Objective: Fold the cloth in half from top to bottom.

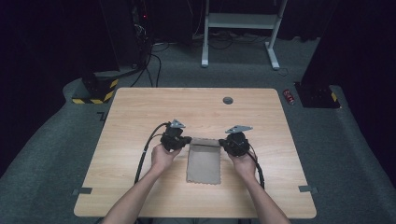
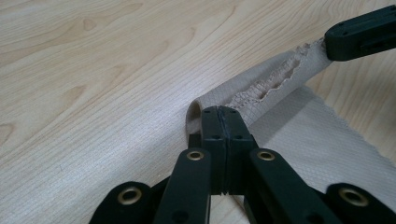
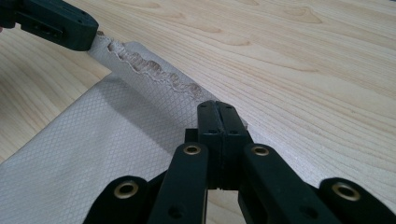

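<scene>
A beige cloth (image 1: 203,162) with a fine diamond weave lies on the wooden table (image 1: 140,112) in the high view, its far edge folded over. My left gripper (image 1: 188,139) is shut on the cloth's far left corner, and my right gripper (image 1: 222,142) is shut on the far right corner. In the left gripper view the jaws (image 2: 223,113) pinch the folded cloth (image 2: 261,95), with the other gripper (image 2: 359,33) clamped at the far end. The right gripper view shows its jaws (image 3: 217,112) closed on the cloth (image 3: 93,149), the left gripper (image 3: 51,23) at top left.
A round grey grommet (image 1: 228,100) sits in the table near its far edge. Grey tape tabs (image 1: 82,191) mark the near corners. Beyond the table stand a white desk frame (image 1: 240,28), cables and a yellow-black striped base (image 1: 95,91) on grey carpet.
</scene>
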### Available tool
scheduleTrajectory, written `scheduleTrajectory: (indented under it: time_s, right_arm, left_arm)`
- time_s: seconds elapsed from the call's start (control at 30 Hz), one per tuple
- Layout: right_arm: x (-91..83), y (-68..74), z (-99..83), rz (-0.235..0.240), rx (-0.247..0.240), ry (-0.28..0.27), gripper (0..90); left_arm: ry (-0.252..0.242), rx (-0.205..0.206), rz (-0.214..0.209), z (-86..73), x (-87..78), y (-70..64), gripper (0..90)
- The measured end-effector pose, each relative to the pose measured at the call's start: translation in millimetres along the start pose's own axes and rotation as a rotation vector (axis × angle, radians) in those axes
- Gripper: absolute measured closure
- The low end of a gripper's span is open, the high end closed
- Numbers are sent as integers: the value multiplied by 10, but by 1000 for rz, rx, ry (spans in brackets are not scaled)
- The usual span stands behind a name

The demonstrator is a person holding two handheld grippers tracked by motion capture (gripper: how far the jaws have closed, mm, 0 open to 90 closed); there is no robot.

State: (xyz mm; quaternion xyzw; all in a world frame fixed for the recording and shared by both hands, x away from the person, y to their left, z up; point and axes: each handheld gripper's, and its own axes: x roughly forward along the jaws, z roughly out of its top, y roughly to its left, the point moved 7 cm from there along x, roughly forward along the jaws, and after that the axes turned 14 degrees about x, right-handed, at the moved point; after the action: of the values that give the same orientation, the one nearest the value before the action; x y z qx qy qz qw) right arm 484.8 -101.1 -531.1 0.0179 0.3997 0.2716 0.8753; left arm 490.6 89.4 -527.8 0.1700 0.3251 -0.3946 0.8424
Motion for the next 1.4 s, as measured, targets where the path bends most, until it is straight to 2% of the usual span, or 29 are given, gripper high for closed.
scheduleTrajectory:
  time_s: [0.2, 0.53, 0.83, 1.4]
  right_arm:
    - [-46, 42, -6, 10, -8, -4, 900]
    - [-112, 86, -33, 23, -25, -6, 900]
    - [-157, 107, -81, 35, -32, -11, 900]
    - [-257, 176, -165, 60, -35, -26, 900]
  left_arm:
    - [-8, 1, 5, -11, -57, -23, 893]
    - [-18, 30, 8, 4, -160, -79, 894]
    - [-31, 8, -9, -43, -172, -134, 894]
    - [-63, 18, -18, -77, -287, -213, 894]
